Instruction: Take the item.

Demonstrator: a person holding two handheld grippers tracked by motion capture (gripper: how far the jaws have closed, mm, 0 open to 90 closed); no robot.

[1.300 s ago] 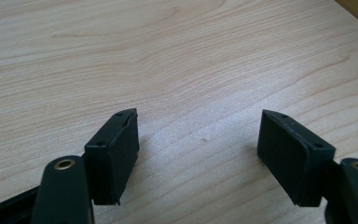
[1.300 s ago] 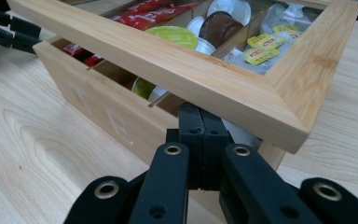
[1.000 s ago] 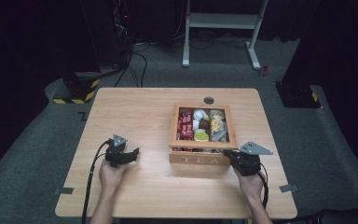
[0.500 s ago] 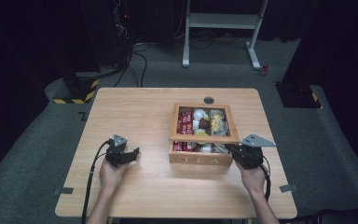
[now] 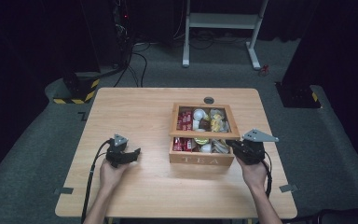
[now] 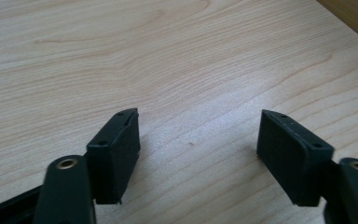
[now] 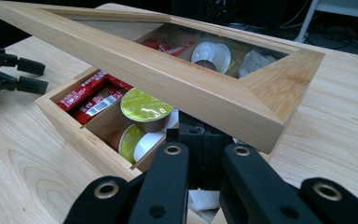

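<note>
A wooden tea box (image 5: pixel 200 159) marked TEA stands right of the table's middle. Its glass-paned lid (image 5: pixel 204 135) is hinged at the back and tilted up at the front. My right gripper (image 5: pixel 235 145) is shut, its tips (image 7: pixel 200 135) pushed under the lid's (image 7: pixel 168 79) raised front corner. Inside the box (image 7: pixel 74 135) lie green-topped capsules (image 7: pixel 144 105) and red sachets (image 7: pixel 88 98). My left gripper (image 5: pixel 135 153) rests on the bare table left of the box. Its jaws (image 6: pixel 198 135) have just been opening, with nothing between them.
The light wooden table (image 5: pixel 144 186) has bare room left of and in front of the box. A small black round fitting (image 5: pixel 209 100) sits at its back edge. Beyond it on the floor are a white stand (image 5: pixel 223 21) and a yellow-black striped base (image 5: pixel 74 93).
My right gripper has risen a little, and the lid's front edge has tilted up further, showing more of the box's contents. The left hand has stayed in place.
</note>
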